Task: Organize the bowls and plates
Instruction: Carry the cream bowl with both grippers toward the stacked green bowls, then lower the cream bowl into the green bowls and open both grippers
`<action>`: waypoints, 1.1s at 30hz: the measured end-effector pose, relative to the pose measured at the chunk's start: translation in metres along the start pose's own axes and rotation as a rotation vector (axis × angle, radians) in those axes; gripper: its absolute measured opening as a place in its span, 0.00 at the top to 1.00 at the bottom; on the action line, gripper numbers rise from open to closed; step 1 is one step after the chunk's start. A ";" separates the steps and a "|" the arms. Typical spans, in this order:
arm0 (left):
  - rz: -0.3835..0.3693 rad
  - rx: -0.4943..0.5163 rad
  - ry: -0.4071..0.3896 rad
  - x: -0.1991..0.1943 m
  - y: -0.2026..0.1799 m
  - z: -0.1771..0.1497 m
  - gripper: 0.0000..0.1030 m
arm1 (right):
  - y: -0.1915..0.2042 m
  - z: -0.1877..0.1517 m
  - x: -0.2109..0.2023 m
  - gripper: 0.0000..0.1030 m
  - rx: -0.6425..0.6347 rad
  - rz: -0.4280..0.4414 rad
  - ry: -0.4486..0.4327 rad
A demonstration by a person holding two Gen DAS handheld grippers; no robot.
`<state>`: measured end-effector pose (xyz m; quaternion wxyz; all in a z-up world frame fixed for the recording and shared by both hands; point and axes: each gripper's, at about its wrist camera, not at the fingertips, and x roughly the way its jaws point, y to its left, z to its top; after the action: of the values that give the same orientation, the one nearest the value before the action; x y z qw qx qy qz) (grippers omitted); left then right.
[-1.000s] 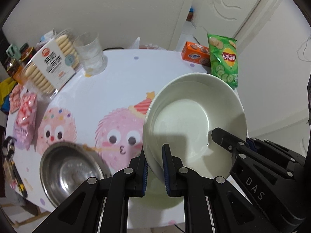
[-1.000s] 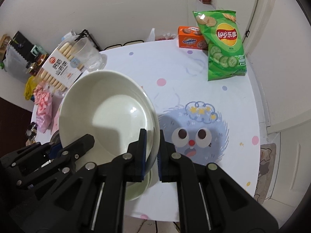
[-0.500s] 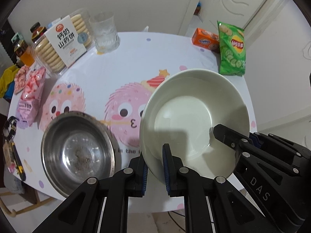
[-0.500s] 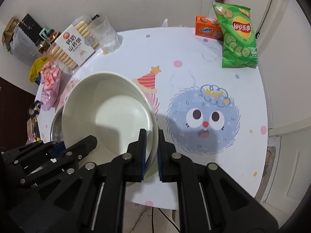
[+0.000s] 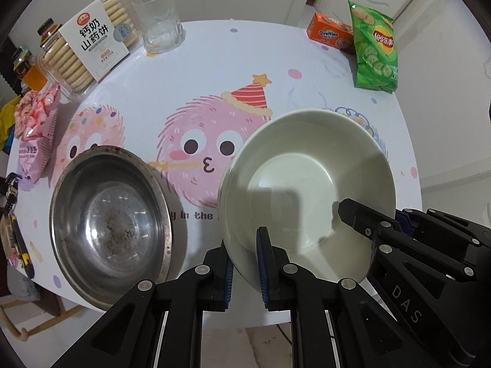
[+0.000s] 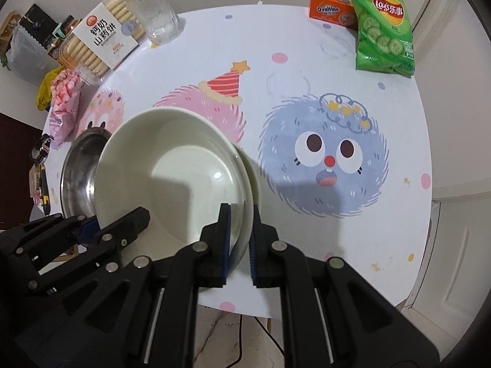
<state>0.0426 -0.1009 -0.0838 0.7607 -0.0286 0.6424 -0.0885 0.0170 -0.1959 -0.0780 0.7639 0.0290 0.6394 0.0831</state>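
A white ceramic bowl (image 5: pixel 307 181) is held tilted above the table's near edge by both grippers. My left gripper (image 5: pixel 245 245) is shut on its left rim. My right gripper (image 6: pixel 240 220) is shut on its right rim, and its fingers (image 5: pixel 356 214) reach in from the right in the left wrist view. The white bowl (image 6: pixel 175 178) fills the lower left of the right wrist view. A steel bowl (image 5: pixel 107 214) stands on the table to the left of the white bowl, empty with dark residue; part of it (image 6: pixel 79 178) shows behind the white bowl.
The round table (image 5: pixel 214 70) has a cartoon cover. At the back left are a biscuit box (image 5: pixel 92 46), a glass (image 5: pixel 159 27) and a pink snack bag (image 5: pixel 36 128). At the back right are an orange box (image 5: pixel 330 33) and a green chip bag (image 5: pixel 374 49).
Both grippers have pulled back and up from the table with the white bowl. More of the table and the steel bowl have come into view. The grips are unchanged.
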 end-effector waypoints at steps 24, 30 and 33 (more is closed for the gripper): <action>0.006 -0.005 0.043 0.013 0.010 0.003 0.83 | 0.008 0.000 0.014 0.81 -0.026 -0.004 0.073; -0.001 -0.011 0.050 0.016 0.009 0.004 0.82 | 0.009 0.001 0.012 0.74 -0.033 0.002 0.077; -0.006 -0.011 0.056 0.018 0.009 0.004 0.80 | 0.008 0.000 0.010 0.73 -0.025 0.011 0.075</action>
<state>0.0499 -0.0949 -0.1017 0.7420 -0.0320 0.6638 -0.0880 0.0183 -0.1859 -0.0864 0.7391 0.0197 0.6664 0.0962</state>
